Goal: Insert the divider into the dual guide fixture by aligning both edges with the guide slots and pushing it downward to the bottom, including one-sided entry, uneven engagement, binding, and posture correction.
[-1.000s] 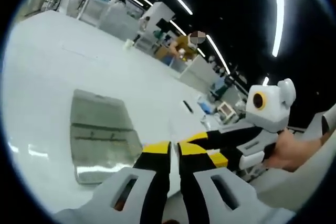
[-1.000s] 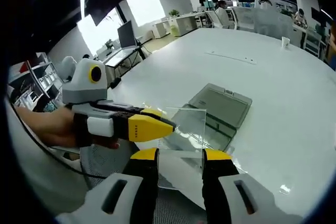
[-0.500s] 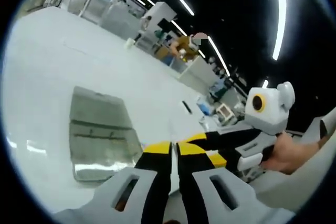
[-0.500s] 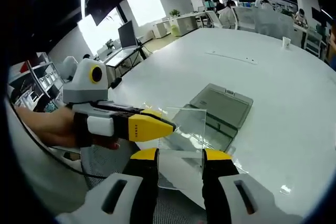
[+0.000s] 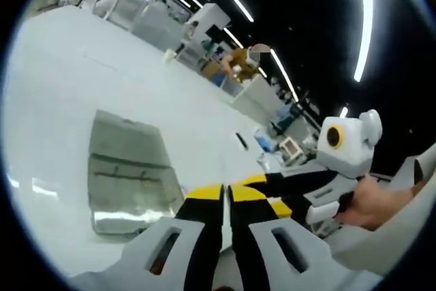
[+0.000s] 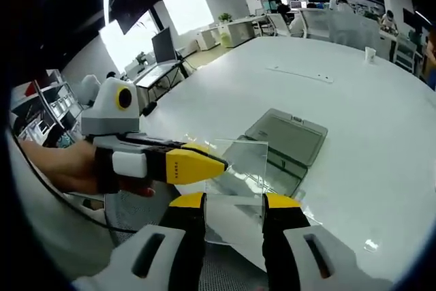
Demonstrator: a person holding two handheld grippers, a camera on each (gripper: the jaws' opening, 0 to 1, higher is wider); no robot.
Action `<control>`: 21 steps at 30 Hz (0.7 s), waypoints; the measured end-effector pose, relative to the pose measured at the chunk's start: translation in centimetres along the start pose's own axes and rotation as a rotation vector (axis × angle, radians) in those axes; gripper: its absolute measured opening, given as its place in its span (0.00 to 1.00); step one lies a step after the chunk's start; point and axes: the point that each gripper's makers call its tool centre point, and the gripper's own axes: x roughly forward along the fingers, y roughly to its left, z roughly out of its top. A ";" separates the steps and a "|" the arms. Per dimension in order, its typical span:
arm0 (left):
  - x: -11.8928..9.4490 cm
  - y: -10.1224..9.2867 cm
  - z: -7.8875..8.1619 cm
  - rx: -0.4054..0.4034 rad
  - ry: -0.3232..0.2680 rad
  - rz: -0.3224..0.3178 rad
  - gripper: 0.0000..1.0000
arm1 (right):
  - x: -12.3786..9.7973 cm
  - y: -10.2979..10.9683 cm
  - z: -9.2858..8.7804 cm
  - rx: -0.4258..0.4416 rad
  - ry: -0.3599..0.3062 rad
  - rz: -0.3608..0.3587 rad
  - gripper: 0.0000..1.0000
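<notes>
Right gripper view: my right claw [image 6: 233,202] has its yellow-tipped jaws spread apart, with the lower edge of the clear square plastic divider [image 6: 238,168] sitting between them; I cannot tell whether they touch it. My left claw [image 6: 221,163] comes in from the left, held by a hand [image 6: 65,168], its yellow tips closed on the divider's left edge. The divider is held above the near edge of the white worktop [image 6: 368,134]. Just behind it, on the worktop, lies the grey translucent guide fixture [image 6: 286,138].

In the left gripper view, my left claw [image 5: 225,194] shows its jaws pressed nearly together. The fixture [image 5: 126,178] lies to the left beyond them, and the right claw [image 5: 276,199] enters from the right.
</notes>
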 end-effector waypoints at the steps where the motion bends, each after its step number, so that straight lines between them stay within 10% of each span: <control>1: 0.0 0.0 0.0 -0.007 -0.001 0.000 0.00 | 0.0 0.0 0.0 -0.001 0.001 -0.002 0.27; 21: 0.1 0.0 -0.2 -0.052 -0.014 -0.006 0.00 | 0.1 0.3 0.1 0.012 -0.006 -0.002 0.28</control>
